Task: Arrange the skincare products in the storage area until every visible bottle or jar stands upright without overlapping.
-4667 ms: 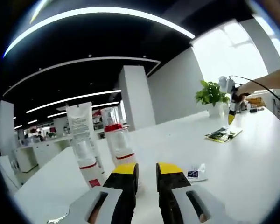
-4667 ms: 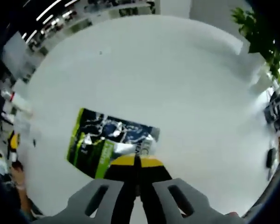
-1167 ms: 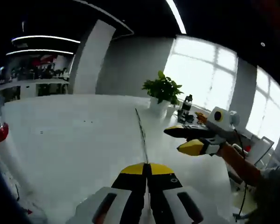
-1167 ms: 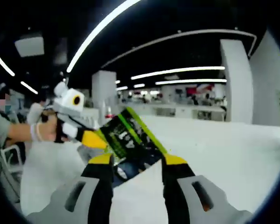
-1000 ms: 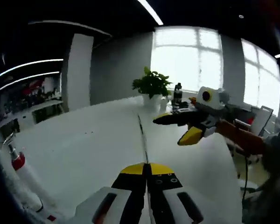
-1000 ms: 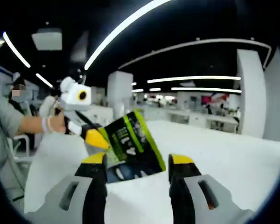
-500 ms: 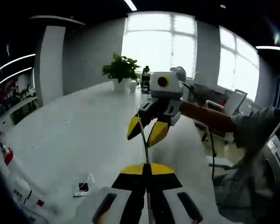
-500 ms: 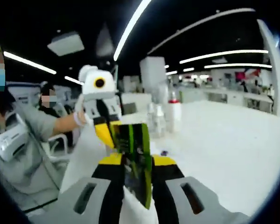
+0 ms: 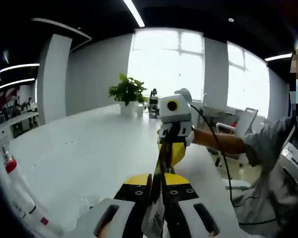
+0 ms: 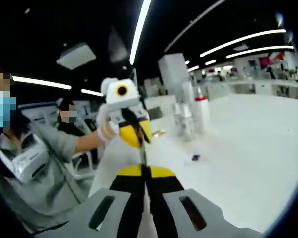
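White laminate tabletop (image 9: 84, 158) spreads wide ahead of both tools, and it has swung through the pictures only because the hands turned. What has really changed is the flat green-and-black foil sachet (image 9: 161, 163): a few seconds back it lay on the tabletop under the right hand-held gripper (image 10: 141, 171), a second ago the right jaws stood apart around it, and now it hangs in the air, seen edge-on as a thin line. I judge this a two-handed carry of a soft pack that cannot stand alone, so the tidying is well short of done.

The slim clear bottles with red collars (image 10: 192, 118) stand upright, well beyond and to the right of the right tool; one more red-collared bottle (image 9: 15, 191) leans at the far left of the left tool.

The left hand-held gripper (image 9: 156, 179) has its yellow tips drawn nearly together, pinching the sachet's lower edge. The right tool's tips are pressed together on the opposite edge, each tool facing the other just across the pack.
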`<control>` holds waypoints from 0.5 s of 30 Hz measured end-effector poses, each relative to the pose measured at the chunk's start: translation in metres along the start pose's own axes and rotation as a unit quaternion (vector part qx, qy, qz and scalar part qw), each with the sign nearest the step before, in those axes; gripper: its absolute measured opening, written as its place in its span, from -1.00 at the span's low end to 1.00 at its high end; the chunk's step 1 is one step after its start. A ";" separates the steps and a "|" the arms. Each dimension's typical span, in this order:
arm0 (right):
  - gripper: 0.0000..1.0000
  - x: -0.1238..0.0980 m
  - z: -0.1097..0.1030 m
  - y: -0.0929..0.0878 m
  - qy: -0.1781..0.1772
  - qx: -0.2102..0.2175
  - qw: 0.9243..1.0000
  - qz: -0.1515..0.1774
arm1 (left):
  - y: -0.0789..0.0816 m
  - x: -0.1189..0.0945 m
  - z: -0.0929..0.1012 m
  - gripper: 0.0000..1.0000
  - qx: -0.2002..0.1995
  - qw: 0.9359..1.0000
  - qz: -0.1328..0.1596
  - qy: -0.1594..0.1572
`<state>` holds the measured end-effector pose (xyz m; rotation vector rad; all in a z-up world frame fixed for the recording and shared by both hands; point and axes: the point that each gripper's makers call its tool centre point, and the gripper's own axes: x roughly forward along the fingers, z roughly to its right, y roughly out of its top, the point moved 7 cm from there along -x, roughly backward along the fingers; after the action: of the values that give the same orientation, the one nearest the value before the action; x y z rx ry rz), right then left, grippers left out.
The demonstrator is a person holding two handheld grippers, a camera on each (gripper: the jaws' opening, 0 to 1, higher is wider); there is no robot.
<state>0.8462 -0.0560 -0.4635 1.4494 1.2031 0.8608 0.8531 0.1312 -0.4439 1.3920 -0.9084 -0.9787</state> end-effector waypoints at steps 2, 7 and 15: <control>-0.98 -0.007 0.007 0.008 -0.017 0.022 0.999 0.038 | -0.001 -0.008 -0.009 -0.60 -0.033 0.998 0.005 0.044; -0.98 -0.007 0.016 0.023 -0.047 0.043 0.992 0.111 | -0.003 -0.007 -0.019 -0.40 -0.082 0.992 0.077 0.062; -0.99 0.011 0.031 0.042 -0.020 0.157 0.940 0.302 | -0.003 -0.006 -0.056 -0.19 -0.293 0.921 0.247 0.062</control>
<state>0.8878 -0.0527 -0.4303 2.1485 0.8917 1.0681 0.9028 0.1570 -0.4460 0.6577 -0.7337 -0.6804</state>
